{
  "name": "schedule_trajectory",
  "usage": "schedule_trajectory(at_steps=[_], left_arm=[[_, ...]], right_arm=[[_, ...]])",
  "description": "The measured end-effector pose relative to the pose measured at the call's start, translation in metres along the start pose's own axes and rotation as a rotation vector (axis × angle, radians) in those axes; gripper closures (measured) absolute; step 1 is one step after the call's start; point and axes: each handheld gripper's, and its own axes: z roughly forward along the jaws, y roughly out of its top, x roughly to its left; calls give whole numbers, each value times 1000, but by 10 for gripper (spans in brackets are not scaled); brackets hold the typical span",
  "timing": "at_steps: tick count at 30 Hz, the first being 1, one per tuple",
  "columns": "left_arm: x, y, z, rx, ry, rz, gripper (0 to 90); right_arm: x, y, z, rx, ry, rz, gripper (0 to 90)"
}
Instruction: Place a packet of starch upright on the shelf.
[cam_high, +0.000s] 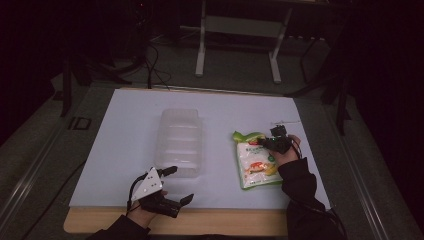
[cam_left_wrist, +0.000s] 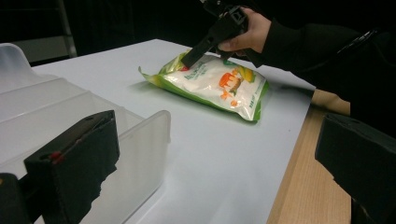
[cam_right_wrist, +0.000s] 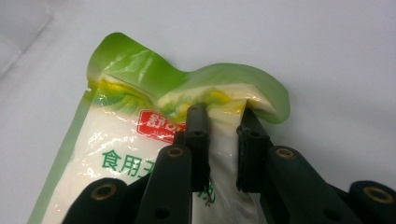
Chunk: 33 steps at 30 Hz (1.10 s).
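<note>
Two grippers, one clear plastic tray, one green-and-white food pouch: that is my whole count on the white tabletop (cam_high: 125, 150). Nearest me, my left gripper (cam_high: 176, 185) waits with jaws wide apart, holding nothing, just beside the near end of the tray (cam_high: 178, 142), which has nothing in it. Farther off, my right gripper (cam_right_wrist: 223, 122) has pinched a fold of film at the top corner of the pouch (cam_high: 256, 161), which lies flat, right of the tray. Grasp made, I judge; lifting and placing remain.
</note>
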Motion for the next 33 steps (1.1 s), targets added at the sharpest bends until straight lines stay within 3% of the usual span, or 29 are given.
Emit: schedule_trajectory(at_steps=[16,33], left_arm=[[0,0,1,4,5,-5,2],[1,0,1,17,17,-2,2]], right_arm=[[13,5,-34,-113,42,-29,798],[41,9,-77,-234,99,-87,807]])
